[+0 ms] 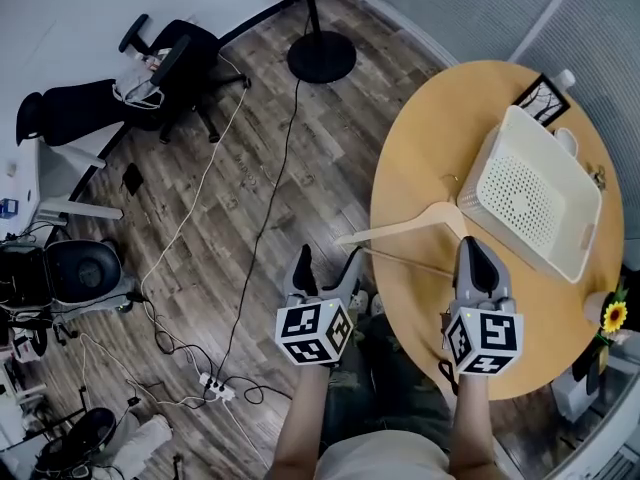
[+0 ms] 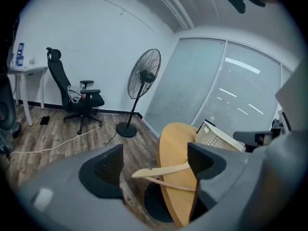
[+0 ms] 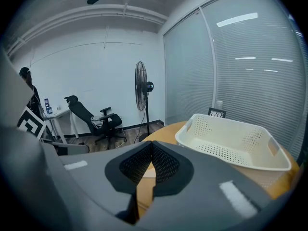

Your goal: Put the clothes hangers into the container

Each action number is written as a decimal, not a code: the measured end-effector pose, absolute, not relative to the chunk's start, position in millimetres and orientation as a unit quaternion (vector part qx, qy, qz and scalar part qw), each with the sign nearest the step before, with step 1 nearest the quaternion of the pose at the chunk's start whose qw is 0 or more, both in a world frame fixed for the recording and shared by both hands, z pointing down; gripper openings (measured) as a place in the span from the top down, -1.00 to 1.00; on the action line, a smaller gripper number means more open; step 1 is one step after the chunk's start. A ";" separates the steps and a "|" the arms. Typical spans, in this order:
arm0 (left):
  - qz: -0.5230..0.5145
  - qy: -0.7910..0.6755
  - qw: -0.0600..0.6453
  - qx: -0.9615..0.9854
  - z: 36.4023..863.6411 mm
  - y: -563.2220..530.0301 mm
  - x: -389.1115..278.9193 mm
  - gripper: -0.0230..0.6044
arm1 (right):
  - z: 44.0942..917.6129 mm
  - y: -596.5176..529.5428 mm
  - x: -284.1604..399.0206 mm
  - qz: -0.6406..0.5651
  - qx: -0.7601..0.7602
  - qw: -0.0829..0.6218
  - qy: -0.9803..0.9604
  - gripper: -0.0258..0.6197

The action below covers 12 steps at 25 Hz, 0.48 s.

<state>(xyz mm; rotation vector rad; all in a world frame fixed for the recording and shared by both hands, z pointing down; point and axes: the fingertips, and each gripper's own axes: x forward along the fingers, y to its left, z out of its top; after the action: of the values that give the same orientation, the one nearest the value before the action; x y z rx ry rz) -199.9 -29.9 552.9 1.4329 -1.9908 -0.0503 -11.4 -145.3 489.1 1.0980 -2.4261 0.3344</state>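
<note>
Right gripper view: right gripper (image 3: 151, 152) pads pressed together, pale wood pinched low between them, apparently hanger (image 1: 400, 224) end. Left gripper (image 2: 154, 166) wide open, empty. Hanger flat on table (image 1: 430, 128), one arm overhanging, beside container (image 1: 482, 183). Likely light, stiff, smooth; best gripped at shoulder.

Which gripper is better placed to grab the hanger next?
Probably left: the left gripper is open, with the overhanging end of the hanger lined up ahead between its jaws. The right gripper is shut.
</note>
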 end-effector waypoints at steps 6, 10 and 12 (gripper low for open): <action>-0.014 -0.758 0.370 0.537 590.0 -35.3 -190.7 -0.42 | 509.6 -148.2 -10.2 0.129 0.393 0.241 -0.878 0.84; -0.035 -0.753 0.398 0.523 610.8 -35.5 -188.2 -0.42 | 523.2 -145.9 -8.9 0.133 0.391 0.253 -0.875 0.84; -0.062 -0.747 0.419 0.513 619.2 -35.7 -188.8 -0.42 | 526.9 -144.8 -9.9 0.135 0.390 0.259 -0.873 0.84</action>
<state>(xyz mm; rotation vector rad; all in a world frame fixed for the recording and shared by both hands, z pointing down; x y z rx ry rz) -188.8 -35.7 619.2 1.2865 -1.8721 -0.1549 -9.9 -144.8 526.9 1.0568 -2.3669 0.3668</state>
